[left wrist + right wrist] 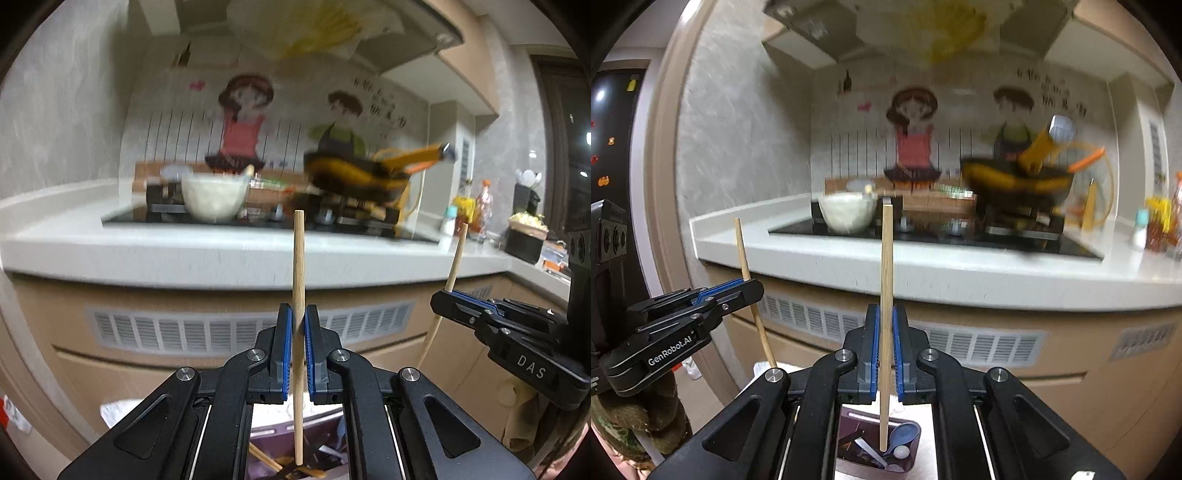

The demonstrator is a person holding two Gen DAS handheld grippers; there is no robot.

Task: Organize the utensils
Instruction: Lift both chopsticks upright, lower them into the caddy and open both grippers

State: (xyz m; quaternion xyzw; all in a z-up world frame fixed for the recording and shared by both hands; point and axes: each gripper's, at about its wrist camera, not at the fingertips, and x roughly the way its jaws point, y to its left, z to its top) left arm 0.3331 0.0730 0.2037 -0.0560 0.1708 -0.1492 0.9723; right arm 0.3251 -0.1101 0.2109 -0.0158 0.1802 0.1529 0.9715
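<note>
The left gripper [298,321] is clenched on a wooden chopstick [298,280], the blue pads [283,343] pressing both sides of the shaft; the stick stands upright, its square top level with the counter edge and its lower end hanging over a dark utensil tray [325,439] below. In the right wrist view this same gripper [753,286] appears at the left edge, with its stick tilted slightly. To its right, the right gripper [884,325] is likewise clenched on a second wooden chopstick [886,295] — held vertical, with its tip hanging above the tray [912,432], in which a blue spoon [905,434] and a white spoon [866,446] lie. Both grippers are apart from each other and raised in front of a beige cabinet front with a vent grille [207,328]. Beyond, on the pale countertop [923,262], a black cooktop [997,238] carries a white bowl [846,214] at left and a yellow-and-black pan [1015,181] at right — both blurred. Bottles [1161,221] stand at the far right of the counter.
</note>
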